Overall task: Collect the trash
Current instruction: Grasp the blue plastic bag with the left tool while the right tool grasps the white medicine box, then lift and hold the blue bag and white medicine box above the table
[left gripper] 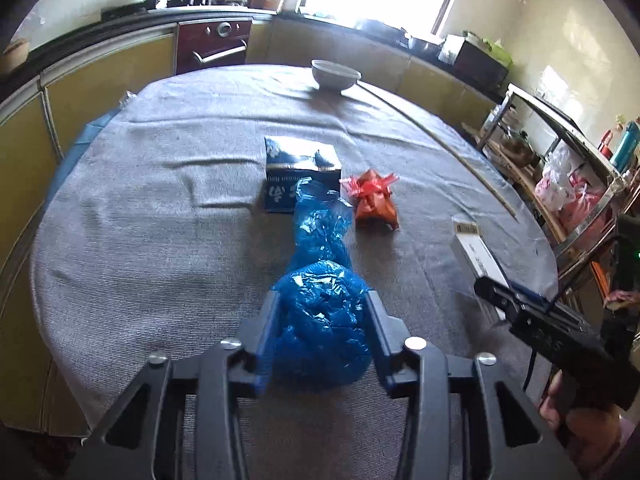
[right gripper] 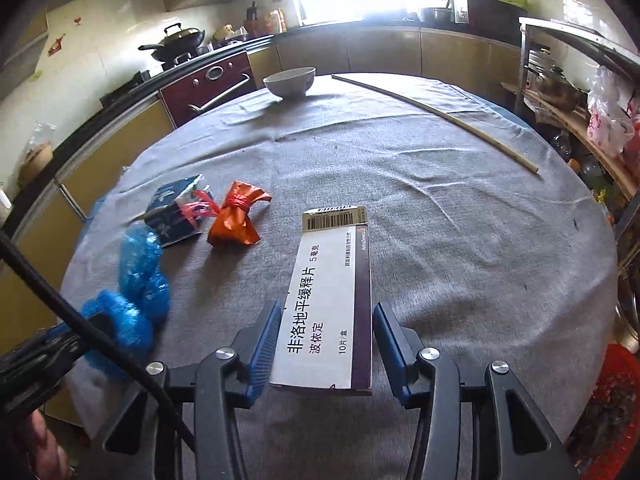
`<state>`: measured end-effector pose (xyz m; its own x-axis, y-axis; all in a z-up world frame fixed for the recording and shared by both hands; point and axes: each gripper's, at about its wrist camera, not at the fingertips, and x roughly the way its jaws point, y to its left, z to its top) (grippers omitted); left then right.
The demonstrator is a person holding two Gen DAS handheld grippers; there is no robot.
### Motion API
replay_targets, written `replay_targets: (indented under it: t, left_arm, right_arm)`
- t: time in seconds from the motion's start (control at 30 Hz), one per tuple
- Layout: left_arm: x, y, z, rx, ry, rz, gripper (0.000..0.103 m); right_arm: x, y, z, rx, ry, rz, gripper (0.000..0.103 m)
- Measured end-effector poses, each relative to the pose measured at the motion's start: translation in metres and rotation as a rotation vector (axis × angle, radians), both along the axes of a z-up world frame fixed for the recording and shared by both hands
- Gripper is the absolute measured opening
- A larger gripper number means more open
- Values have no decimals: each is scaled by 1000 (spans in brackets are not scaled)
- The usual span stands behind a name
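A crumpled blue plastic bag [left gripper: 322, 316] lies on the grey-clothed round table [left gripper: 160, 200]. My left gripper [left gripper: 322, 312] has both fingers pressed against the bag's round end. The bag also shows in the right wrist view [right gripper: 140, 276]. A white and purple medicine box [right gripper: 332, 300] lies flat between the fingers of my right gripper [right gripper: 326, 328], which is open with gaps on both sides. The box shows in the left wrist view [left gripper: 474, 252]. A tied orange bag [left gripper: 374, 200] and a dark blue carton [left gripper: 298, 172] lie mid-table.
A white bowl [left gripper: 335, 74] stands at the table's far edge. A long thin stick [right gripper: 436, 114] lies at the far right. Kitchen counters, an oven [left gripper: 214, 46] and a metal shelf rack [left gripper: 560, 160] surround the table. A red basket [right gripper: 612, 412] sits low right.
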<state>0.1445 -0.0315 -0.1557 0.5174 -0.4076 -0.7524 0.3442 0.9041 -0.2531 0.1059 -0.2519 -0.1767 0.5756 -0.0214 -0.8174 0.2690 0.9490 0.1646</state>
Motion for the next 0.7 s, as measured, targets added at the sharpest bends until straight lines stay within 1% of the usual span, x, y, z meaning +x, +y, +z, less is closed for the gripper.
replay_targets:
  t: [0.07, 0.2, 0.33, 0.5, 0.7]
  left_arm:
    - [-5, -1, 3, 8, -23, -6, 26]
    - [-13, 0, 10, 2, -46, -10, 25]
    - [-25, -3, 20, 6, -87, -26, 25]
    - [-39, -10, 31, 47, -140, -41, 25]
    - [-52, -16, 35, 103, -171, -39, 25]
  right_arm:
    - [-6, 1, 3, 4, -9, 2, 51]
    - [-15, 0, 8, 17, -30, 1, 51]
    - [-24, 3, 14, 27, -57, 5, 51]
    - [-36, 7, 21, 27, -91, 22, 51]
    - [-49, 7, 24, 44, -106, 26, 51]
